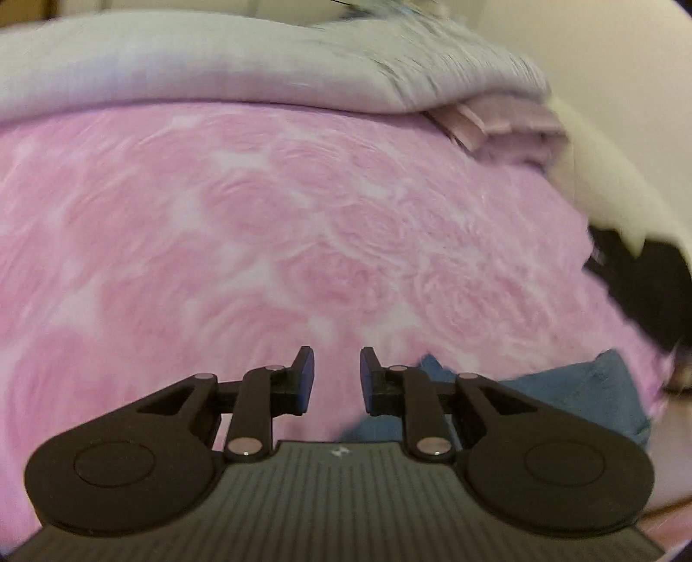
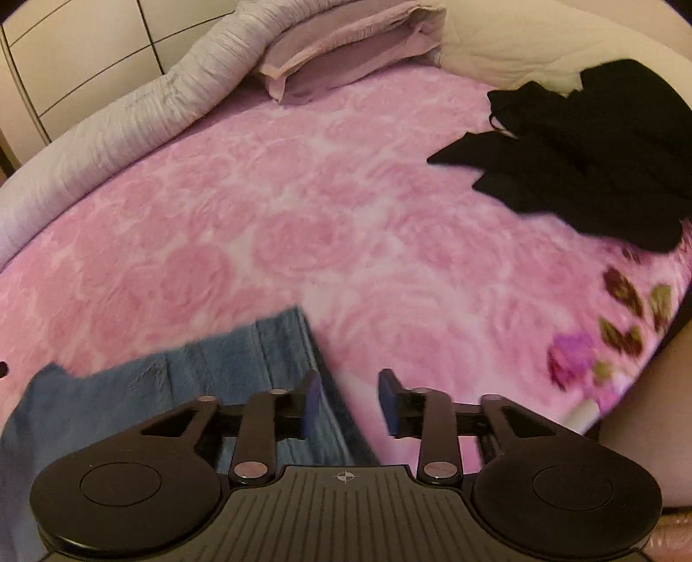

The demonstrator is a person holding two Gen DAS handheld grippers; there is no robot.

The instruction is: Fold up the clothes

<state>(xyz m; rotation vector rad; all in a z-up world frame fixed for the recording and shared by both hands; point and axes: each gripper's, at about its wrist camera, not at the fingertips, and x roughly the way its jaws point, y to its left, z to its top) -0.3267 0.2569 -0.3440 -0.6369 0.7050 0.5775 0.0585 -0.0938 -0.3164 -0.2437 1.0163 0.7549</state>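
The right gripper (image 2: pixel 349 400) is seen with fingers spread and empty, over the edge of blue jeans (image 2: pixel 181 389) laid on the pink bedspread (image 2: pixel 302 207). The left gripper (image 1: pixel 337 380) is likewise spread. Black clothes (image 2: pixel 597 151) are heaped at the far right edge; the middle lies open.

Spread across the bed: a blanket (image 2: pixel 302 207). Along its far-left edge, a rolled duvet (image 2: pixel 129 116), with a folded sheet (image 2: pixel 346 47) tucked against it at the far corner. Toward the far-right corner, a heap of clothes (image 2: pixel 597 151) (partly on a pillow (image 2: pixel 519 39)). At the near-left edge, jeans (image 2: pixel 194 380) lying flat, under the right gripper (image 2: pixel 349 400).
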